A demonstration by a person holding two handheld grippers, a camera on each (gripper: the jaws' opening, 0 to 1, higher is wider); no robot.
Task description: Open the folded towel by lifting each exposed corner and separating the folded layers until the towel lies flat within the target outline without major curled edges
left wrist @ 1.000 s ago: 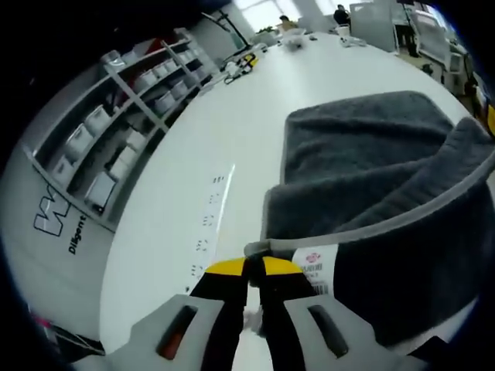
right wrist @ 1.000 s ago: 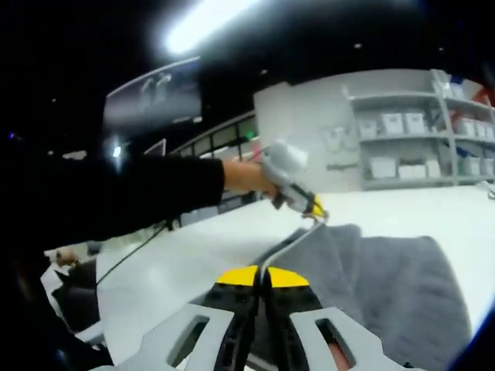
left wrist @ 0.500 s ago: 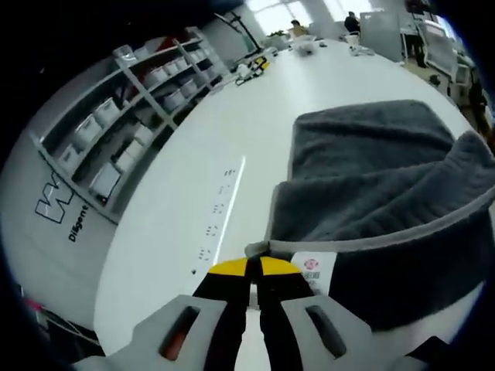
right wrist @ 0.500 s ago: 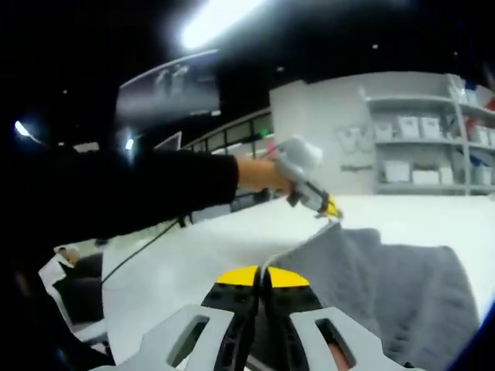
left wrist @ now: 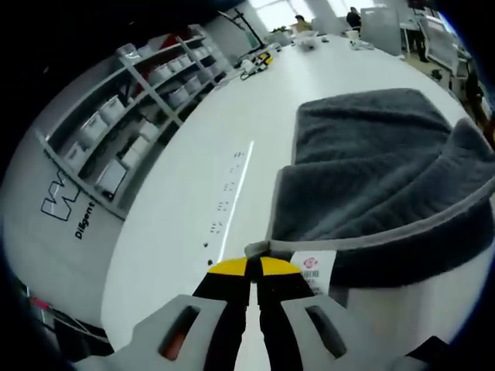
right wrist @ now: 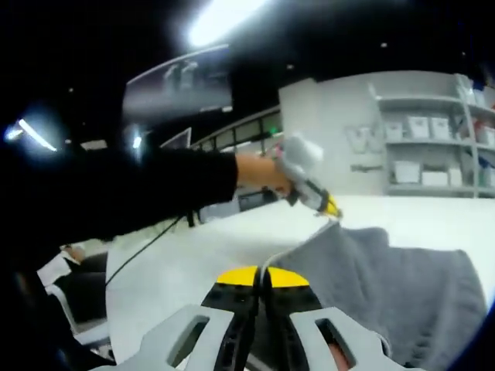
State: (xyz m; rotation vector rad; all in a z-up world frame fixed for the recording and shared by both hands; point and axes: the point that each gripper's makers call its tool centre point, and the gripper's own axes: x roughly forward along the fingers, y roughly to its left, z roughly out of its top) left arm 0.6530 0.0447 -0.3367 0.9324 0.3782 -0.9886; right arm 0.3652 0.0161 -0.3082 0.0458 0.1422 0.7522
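Towel [left wrist: 371, 178] lies dark grey on the white table [left wrist: 193, 185], part of it flat and stretching away from my left tongs [left wrist: 254, 267] toward the far end of the table, the nearer part lifted off the surface in a fold. My left tongs are pressed together on a corner of its pale hem, just beside the white label [left wrist: 312, 268] with a red mark, and from that corner the hem runs off to the right edge of the left gripper view. In the right gripper view my right tongs [right wrist: 260, 277] are pressed together on the same hem, which rises from them as a taut line up to the left tongs [right wrist: 332, 211], held by my hand [right wrist: 259, 171] in a black sleeve [right wrist: 116, 197]. The lifted edge thus spans between the two tongs, and the grey cloth [right wrist: 402, 294] hangs and spreads to the right of it. Shelves [left wrist: 116, 131] with white boxes stand along the wall beyond the table.
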